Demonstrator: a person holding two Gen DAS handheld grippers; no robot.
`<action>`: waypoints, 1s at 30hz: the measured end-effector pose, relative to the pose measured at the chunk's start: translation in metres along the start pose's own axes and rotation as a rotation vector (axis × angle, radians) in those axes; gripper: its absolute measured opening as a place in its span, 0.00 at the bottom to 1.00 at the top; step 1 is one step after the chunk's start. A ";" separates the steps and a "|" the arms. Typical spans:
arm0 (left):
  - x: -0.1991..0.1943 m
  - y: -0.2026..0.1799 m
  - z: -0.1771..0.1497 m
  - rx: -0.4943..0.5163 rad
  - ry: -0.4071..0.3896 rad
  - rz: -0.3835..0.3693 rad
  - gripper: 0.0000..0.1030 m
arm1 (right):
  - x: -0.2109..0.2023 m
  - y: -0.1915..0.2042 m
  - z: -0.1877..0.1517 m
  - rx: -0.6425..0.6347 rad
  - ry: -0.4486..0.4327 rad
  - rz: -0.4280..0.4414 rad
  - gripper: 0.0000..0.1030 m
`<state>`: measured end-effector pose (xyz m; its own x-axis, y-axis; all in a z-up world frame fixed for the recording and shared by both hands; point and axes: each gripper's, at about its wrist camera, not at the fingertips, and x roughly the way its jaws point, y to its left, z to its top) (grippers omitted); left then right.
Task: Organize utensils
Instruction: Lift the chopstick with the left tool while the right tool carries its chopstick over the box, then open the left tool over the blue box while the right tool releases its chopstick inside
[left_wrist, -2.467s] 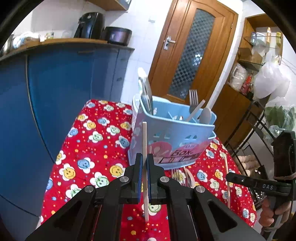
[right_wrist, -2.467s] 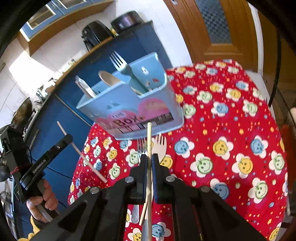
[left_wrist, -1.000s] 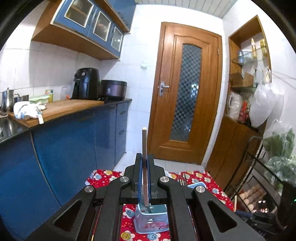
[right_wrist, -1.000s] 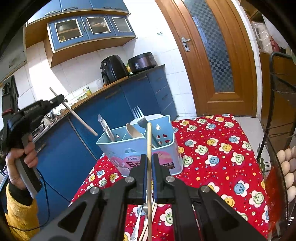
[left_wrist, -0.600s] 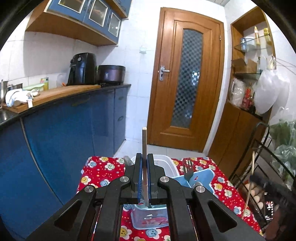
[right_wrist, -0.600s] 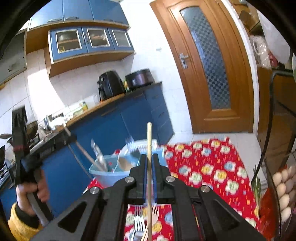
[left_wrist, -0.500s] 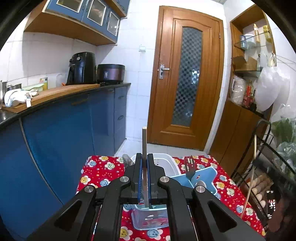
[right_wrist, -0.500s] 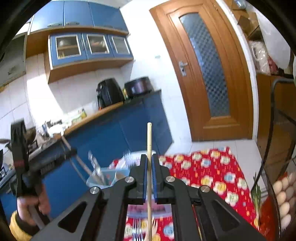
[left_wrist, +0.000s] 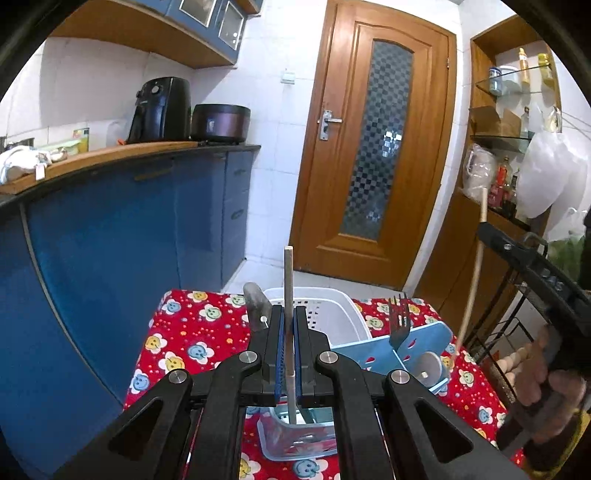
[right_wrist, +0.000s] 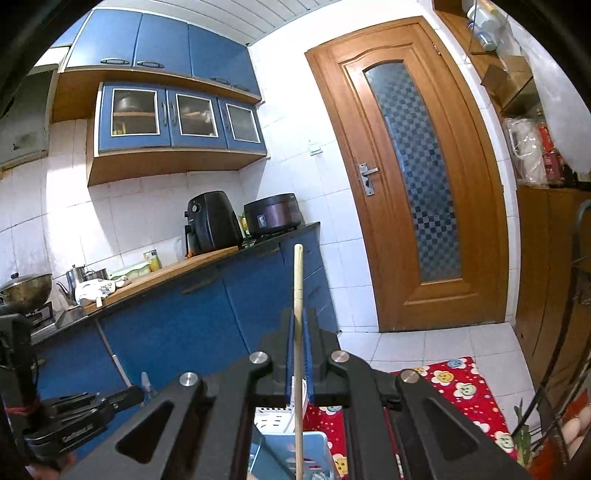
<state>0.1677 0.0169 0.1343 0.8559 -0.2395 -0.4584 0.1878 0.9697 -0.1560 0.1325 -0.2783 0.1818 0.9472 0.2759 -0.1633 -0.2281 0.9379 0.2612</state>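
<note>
Both claws are up high over the worktop (left_wrist: 184, 332), which has that red cloth with the smiley flowers on it. The left claw (left_wrist: 289, 354) is clamped shut on a wooden chopstick (left_wrist: 288, 295) held pretty much upright, and its lower end dips down inside the blue caddy (left_wrist: 424, 339) right below. The right claw (right_wrist: 298, 354) is pinched tight on a second chopstick (right_wrist: 297, 288) (paler, thinner looking), also standing upright between the blue pads, with its lower end hanging over the caddy's blue rim (right_wrist: 314, 439) at the bottom of that view.

In the left camera you can see a fork (left_wrist: 398, 325) standing tines-up in the caddy's right-hand compartment, with a spoon (left_wrist: 428, 367) next to it showing its rounded end. A flat metal utensil (left_wrist: 255, 306) sticks up on the left side, can't really tell what it is. A white basket (left_wrist: 332, 314) sits just behind the caddy, touching or nearly so.

The right claw's chopstick also shows up at the right of the left camera (left_wrist: 474, 273), tip aimed down beside the caddy's right edge.
</note>
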 end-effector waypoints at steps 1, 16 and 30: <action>0.001 0.000 -0.001 -0.001 0.002 -0.002 0.04 | 0.004 0.000 -0.004 -0.003 0.001 0.001 0.06; 0.018 0.002 -0.012 0.014 0.049 -0.031 0.04 | 0.015 -0.006 -0.043 -0.014 0.091 0.028 0.07; 0.008 0.000 -0.009 0.003 0.083 -0.100 0.22 | -0.008 -0.010 -0.038 0.064 0.124 0.014 0.34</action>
<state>0.1703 0.0143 0.1222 0.7904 -0.3376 -0.5112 0.2712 0.9411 -0.2021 0.1187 -0.2822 0.1438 0.9080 0.3161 -0.2750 -0.2221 0.9197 0.3238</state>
